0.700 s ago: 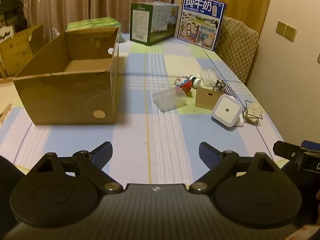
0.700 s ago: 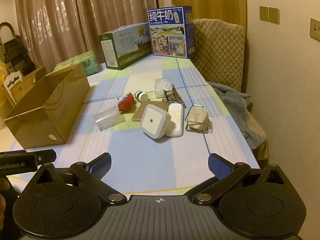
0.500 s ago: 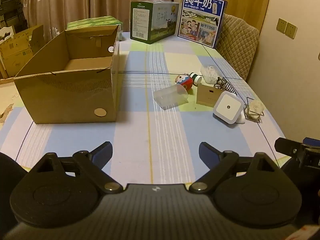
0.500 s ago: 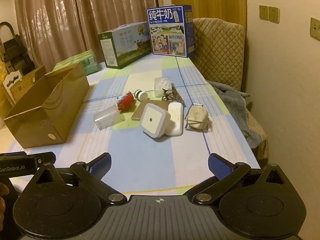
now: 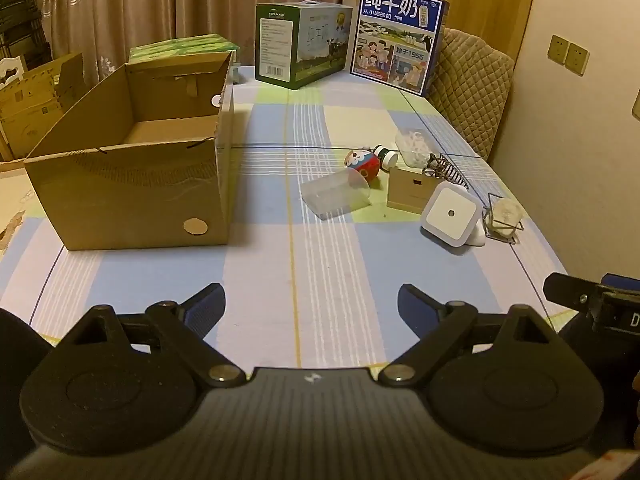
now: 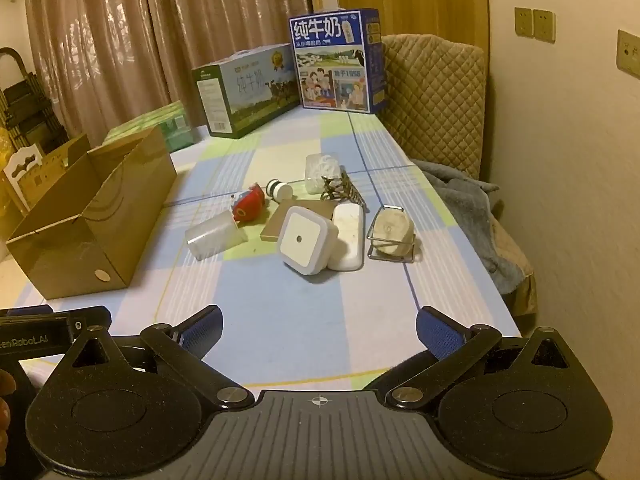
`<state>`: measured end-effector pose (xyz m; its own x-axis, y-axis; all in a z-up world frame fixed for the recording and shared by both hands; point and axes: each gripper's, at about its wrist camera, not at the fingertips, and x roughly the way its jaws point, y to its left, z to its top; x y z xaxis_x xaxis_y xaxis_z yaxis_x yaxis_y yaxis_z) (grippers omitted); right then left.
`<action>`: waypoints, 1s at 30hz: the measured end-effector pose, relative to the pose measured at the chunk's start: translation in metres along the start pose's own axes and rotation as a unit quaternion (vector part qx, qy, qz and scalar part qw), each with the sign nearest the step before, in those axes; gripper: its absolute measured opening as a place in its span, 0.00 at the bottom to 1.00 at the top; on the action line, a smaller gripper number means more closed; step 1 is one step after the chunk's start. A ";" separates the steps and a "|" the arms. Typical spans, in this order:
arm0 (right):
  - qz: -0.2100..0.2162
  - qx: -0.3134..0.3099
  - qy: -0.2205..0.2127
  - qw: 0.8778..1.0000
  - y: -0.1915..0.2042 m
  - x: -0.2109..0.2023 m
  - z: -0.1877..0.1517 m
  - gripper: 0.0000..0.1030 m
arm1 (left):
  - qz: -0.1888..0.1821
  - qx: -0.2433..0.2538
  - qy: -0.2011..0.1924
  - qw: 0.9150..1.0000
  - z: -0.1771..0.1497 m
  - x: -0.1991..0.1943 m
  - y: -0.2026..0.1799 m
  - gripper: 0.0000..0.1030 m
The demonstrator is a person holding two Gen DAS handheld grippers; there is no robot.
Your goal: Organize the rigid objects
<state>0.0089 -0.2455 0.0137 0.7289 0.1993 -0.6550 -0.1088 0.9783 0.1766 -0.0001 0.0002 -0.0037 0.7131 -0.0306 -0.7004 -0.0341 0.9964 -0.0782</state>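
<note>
Both cameras tipped down a bit – the cardboard box [image 5: 132, 184] and the pile of small things (around the white square light [image 6: 306, 238]) sit lower in view.

Place: a home room
Signs: curtains [image 5: 120, 8], padded chair [image 6: 432, 96], checked tablecloth [image 5: 304, 280], milk cartons [image 6: 336, 60], wall sockets [image 5: 568, 54]

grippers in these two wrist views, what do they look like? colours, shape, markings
Both match: the left gripper and right gripper have black linkage arms with silver pivot pins, two round black discs and a ribbed dark base, and blue textured fingertips. The left gripper's body carries white "GenRobot.AI" lettering. No cables or sleeves visible.
</note>
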 end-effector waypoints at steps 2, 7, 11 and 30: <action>0.000 0.001 0.001 1.000 0.000 0.001 0.000 0.98 | -0.001 0.000 -0.001 1.000 -0.001 -0.001 -0.001 0.88; -0.003 0.001 0.002 1.000 0.000 0.001 -0.002 0.98 | -0.004 -0.001 -0.006 1.000 0.000 -0.003 -0.002 0.88; -0.005 0.005 0.003 1.000 -0.001 0.001 -0.001 0.98 | -0.007 0.001 -0.006 1.000 0.000 -0.004 -0.003 0.88; -0.004 0.011 0.003 1.000 -0.003 0.001 0.000 0.98 | -0.014 0.007 -0.007 1.000 0.002 -0.005 -0.005 0.88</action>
<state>0.0102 -0.2483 0.0124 0.7259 0.1923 -0.6603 -0.0882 0.9782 0.1879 -0.0017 -0.0045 0.0015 0.7233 -0.0574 -0.6882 -0.0049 0.9961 -0.0882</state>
